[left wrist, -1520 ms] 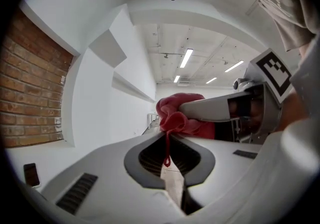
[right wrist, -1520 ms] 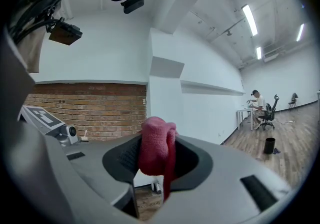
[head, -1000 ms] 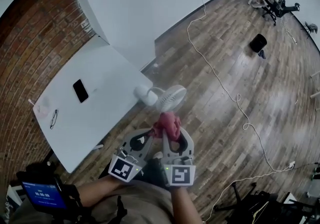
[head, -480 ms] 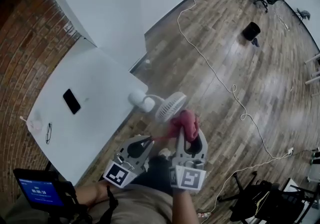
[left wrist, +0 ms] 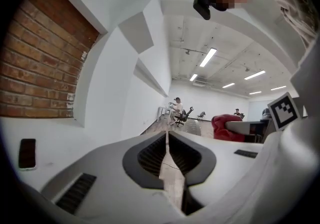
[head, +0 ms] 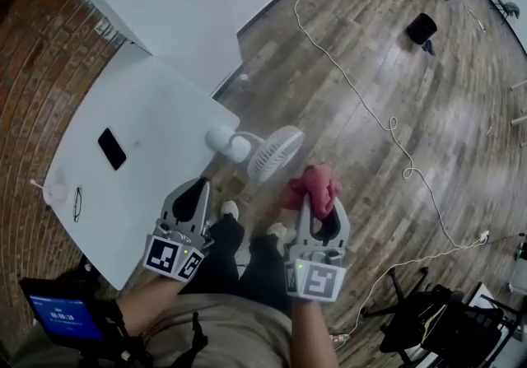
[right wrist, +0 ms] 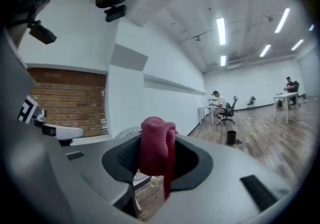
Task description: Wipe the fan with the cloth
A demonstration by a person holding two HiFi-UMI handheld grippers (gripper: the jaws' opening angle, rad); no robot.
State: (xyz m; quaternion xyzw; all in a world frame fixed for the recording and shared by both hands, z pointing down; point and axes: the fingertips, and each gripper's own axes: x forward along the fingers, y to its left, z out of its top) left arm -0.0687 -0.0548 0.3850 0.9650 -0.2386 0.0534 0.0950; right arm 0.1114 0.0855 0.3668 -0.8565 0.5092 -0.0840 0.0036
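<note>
Left gripper (head: 198,184): jaws together with nothing between them; they have just been closing. It hovers over the near edge of the table, pointing towards the fan's base.
Right gripper (head: 321,203): clamped on the cloth, which bunches up out of the jaws. It is held over the floor, to the right of the table.
Cloth (head: 313,185): red and crumpled into a lump at the right gripper's tip. It is near the fan's head on its right side, with a gap between them in the head view.
Fan (head: 274,154): small and white. Its round base sits at the table's edge and its grilled head leans out past the edge over the floor.
Table (head: 148,103): white, set against the brick wall.
Phone (head: 111,148): dark, flat on the table, well apart from the fan.
Glasses (head: 76,203): at the table's left edge.
Floor (head: 387,45): wood boards, with a pale cable (head: 362,103) trailing across it and a black bin (head: 422,27) far off.
</note>
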